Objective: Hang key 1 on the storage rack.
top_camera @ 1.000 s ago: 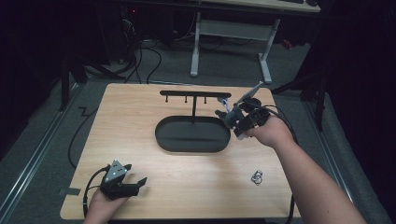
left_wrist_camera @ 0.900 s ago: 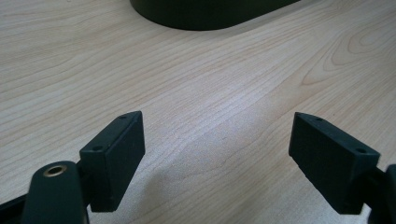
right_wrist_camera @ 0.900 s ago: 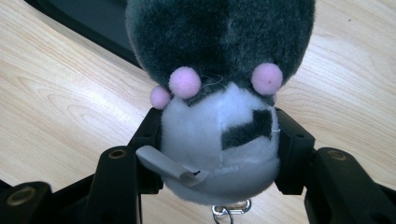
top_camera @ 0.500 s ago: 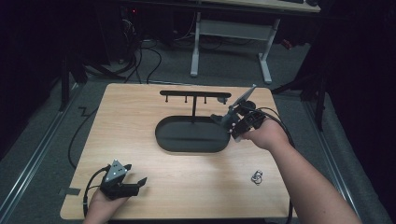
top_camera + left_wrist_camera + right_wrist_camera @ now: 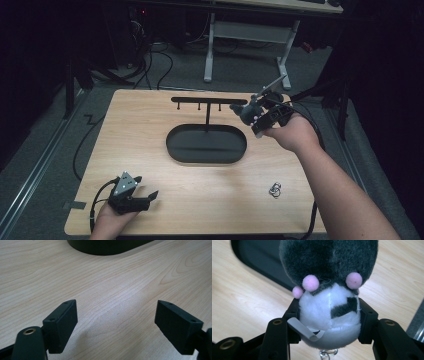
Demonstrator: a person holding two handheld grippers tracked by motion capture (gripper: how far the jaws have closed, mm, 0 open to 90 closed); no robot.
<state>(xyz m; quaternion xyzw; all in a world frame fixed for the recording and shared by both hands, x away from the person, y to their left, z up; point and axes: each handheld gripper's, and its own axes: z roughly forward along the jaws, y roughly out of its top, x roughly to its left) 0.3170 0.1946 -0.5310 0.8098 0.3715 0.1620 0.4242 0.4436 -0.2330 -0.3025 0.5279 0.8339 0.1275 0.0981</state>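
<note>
While clamped in right tool point(image 5: 329, 322), plush toy point(image 5: 329, 302) above dark tray point(image 5: 206, 144).

Left claw point(image 5: 145, 196): black body, topped by a grey three-cornered plate
Cable: black, looped
Right claw point(image 5: 329, 315): black jaws, brass-ringed holes
Forearms: left unsleeved

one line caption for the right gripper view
Right claw grips a grey-and-white plush toy above the wooden table.

Left gripper point(image 5: 150, 196): bare table point(image 5: 150, 130) ahead | black tray point(image 5: 206, 144) farther on | right gripper point(image 5: 246, 114): rack bar point(image 5: 208, 100) just beside, blocking leftward passage
</note>
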